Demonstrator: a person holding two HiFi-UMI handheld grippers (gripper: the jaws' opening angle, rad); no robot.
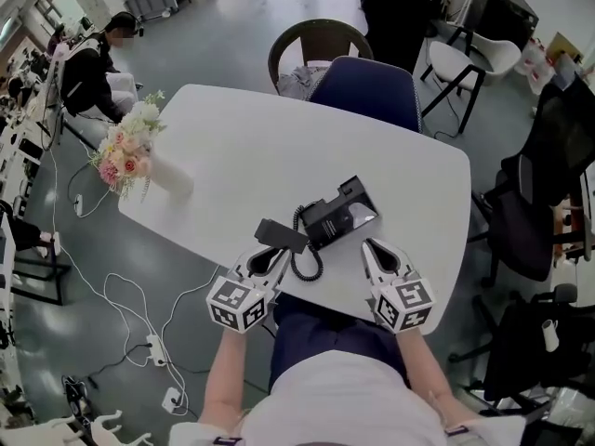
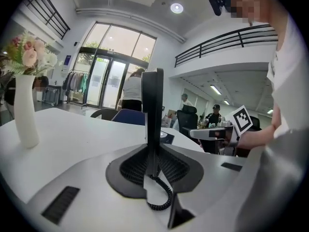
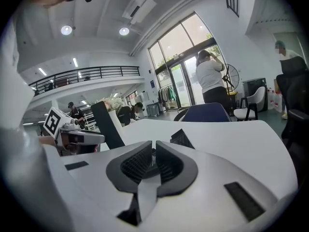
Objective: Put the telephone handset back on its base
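Note:
The black telephone base (image 1: 340, 214) lies on the white table (image 1: 232, 147) near its front edge. Its handset (image 1: 281, 235) is off the base, just to the left of it, and a coiled cord (image 1: 308, 266) joins the two. My left gripper (image 1: 270, 255) is shut on the handset (image 2: 152, 115), which stands upright between the pads in the left gripper view, the cord (image 2: 163, 197) hanging below. My right gripper (image 1: 375, 249) sits right of the base with its jaws together and nothing between them (image 3: 153, 157). From that side I see the handset (image 3: 109, 125) and a corner of the base (image 3: 182, 138).
A white vase of pink and white flowers (image 1: 139, 151) stands at the table's left end. A blue chair (image 1: 367, 86) and a wicker chair (image 1: 321, 37) are pushed in at the far side. Cables (image 1: 130, 314) lie on the floor at the left. Black chairs (image 1: 539, 203) stand at the right.

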